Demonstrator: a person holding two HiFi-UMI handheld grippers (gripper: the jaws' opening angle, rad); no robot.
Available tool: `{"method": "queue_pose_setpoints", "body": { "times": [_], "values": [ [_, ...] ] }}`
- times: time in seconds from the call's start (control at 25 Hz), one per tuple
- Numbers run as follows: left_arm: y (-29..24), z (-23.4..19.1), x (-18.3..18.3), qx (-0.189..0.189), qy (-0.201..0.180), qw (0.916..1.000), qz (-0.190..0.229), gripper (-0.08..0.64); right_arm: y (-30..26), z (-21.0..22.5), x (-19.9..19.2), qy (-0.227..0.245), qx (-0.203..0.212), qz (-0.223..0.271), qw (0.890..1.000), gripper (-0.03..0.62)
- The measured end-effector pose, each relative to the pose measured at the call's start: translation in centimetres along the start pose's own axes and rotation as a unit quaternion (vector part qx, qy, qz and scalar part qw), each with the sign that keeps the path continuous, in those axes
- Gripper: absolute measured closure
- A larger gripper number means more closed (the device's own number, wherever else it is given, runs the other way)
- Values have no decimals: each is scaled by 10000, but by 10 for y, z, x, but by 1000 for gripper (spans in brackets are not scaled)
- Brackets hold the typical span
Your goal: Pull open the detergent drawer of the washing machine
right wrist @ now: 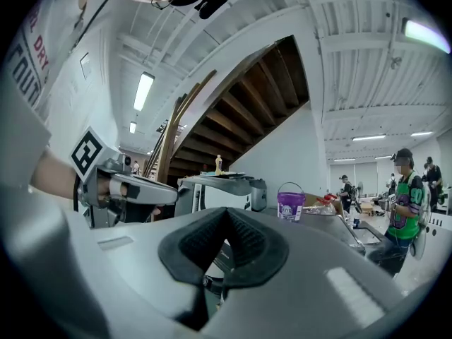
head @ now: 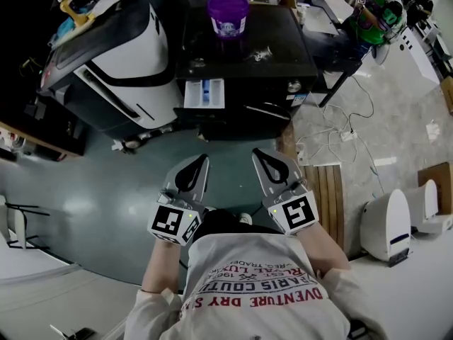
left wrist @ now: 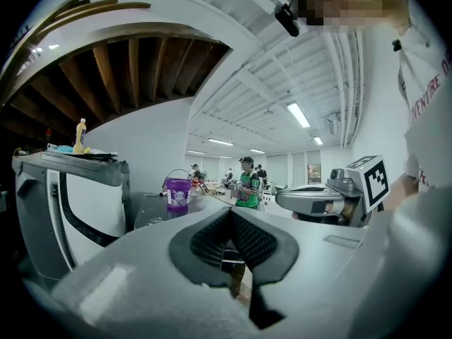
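The black washing machine [head: 248, 55] stands at the top middle of the head view. Its detergent drawer [head: 204, 93] sticks out of the front, white with a blue insert showing from above. A purple bucket [head: 228, 14] sits on the machine's top. My left gripper [head: 202, 159] and right gripper [head: 257, 152] are side by side close to my body, well short of the machine, pointing toward it. Both are shut with nothing between the pads. In the left gripper view the jaws [left wrist: 229, 212] meet; in the right gripper view the jaws [right wrist: 227, 210] meet too.
A white-and-black appliance [head: 127, 55] stands left of the washing machine. Cables [head: 340, 129] trail on the floor at the right, beside a wooden board [head: 329, 190] and a white unit [head: 386, 225]. A person in green [head: 375, 13] stands at the far right.
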State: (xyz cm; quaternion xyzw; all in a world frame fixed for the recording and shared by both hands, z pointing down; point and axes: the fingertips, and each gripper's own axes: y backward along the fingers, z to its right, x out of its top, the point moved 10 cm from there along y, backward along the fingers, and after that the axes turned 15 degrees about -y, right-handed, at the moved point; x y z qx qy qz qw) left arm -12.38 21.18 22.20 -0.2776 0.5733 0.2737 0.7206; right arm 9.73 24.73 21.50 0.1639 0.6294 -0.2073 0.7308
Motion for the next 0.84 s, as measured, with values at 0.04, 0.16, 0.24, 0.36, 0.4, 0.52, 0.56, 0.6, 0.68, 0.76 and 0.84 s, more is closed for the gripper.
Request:
{"method": "queue_pose_setpoints", "body": {
  "times": [0.04,0.16,0.24,0.36,0.4,0.52,0.56,0.6,0.68,0.76,0.84],
  "values": [
    [0,0,0,-39,-24,10000,-34,557,0,0,0,-1,-8,-2,10000,592],
    [1,0,-2,-100,-82,9999,-66,557,0,-2,-1,9,-20,26,10000,592],
    [2,0,-2,-110,-95,9999,-72,557,0,-3,-3,-4,-3,43,10000,592],
    [4,3,-3,-127,-170,9997,-147,557,2,-5,-5,1,21,-7,10000,592],
    [4,3,-3,-119,-181,9996,-182,557,3,-6,-6,-7,18,-19,10000,592],
    [4,3,-3,-55,-103,9997,-231,557,3,-6,-6,-60,-13,-14,10000,592],
    [4,3,-3,-45,-82,9997,-227,557,3,-6,-6,-65,-17,-6,10000,592],
    [4,3,-4,-43,-77,9997,-219,557,3,-7,-6,-57,-14,2,10000,592],
    [6,2,-4,-43,-95,9997,-209,557,2,-9,-7,-28,0,4,10000,592],
    [7,1,-5,-38,-118,9997,-189,557,0,-11,-8,-9,11,-7,10000,592],
    [8,-1,-5,-30,-127,9998,-159,557,-1,-12,-10,5,18,-19,10000,592]
  ]
}}
